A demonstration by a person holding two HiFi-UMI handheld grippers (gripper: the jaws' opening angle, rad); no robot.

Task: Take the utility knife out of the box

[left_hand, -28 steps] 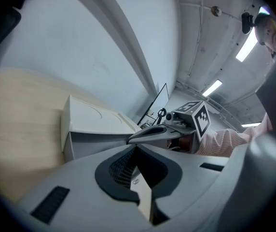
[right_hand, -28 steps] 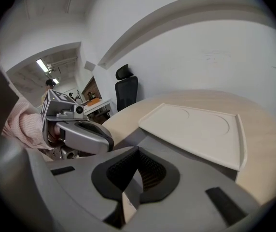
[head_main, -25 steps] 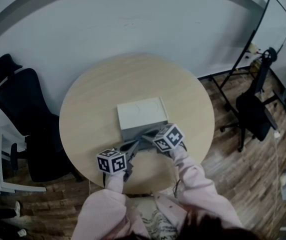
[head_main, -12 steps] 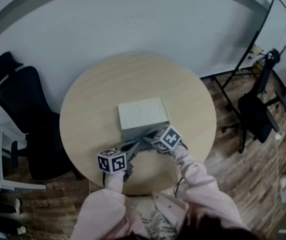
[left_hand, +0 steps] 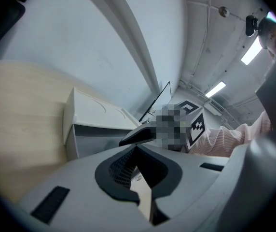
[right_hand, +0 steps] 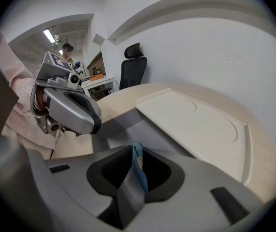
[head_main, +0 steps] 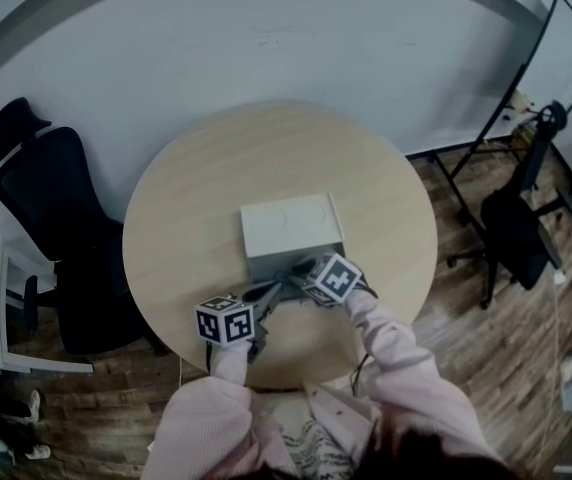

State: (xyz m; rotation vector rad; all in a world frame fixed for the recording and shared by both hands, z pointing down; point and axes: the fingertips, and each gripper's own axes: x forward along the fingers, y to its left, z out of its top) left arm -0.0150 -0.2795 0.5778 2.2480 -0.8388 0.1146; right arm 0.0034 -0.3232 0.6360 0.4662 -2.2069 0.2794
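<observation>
**Head view:** white box [head_main: 291,223] in the middle of the round table [head_main: 191,203], grey open front towards the person. Both grippers nosed into that front: left gripper [head_main: 269,291] low on the left, right gripper [head_main: 298,272] just beside it, marker cube up. Contents of the box not visible from here. Sleeves come in from the bottom edge, forearms converging on the opening.

**Left gripper view:** jaws pressed together at the tips. Dark grey piece [left_hand: 139,135] right at the tips; cannot tell whether pinched or only touching. Box [left_hand: 97,110] near, ahead and to the left, white top over grey side. Pointed close to level, slightly nose-down. Probably best kept put as a brace, so the box doesn't slide while the other side pulls.

**Right gripper view:** jaws slightly apart, just been opening. Thin blue sliver between them, read as the utility knife [right_hand: 139,170], edge-on at the grey mouth of the box under the white lid [right_hand: 196,120]. Pads not seen pressing on it. Looks like the grab is the step in hand:
- Centre the blue body between the pads.
- Close square on its flat sides.
- Draw back along the opening rather than up into the lid.

Tilted steeply down, rolled so the lid runs off to the right. Left gripper [right_hand: 95,122] close on the left, so mind clearance on the pull-out.
</observation>
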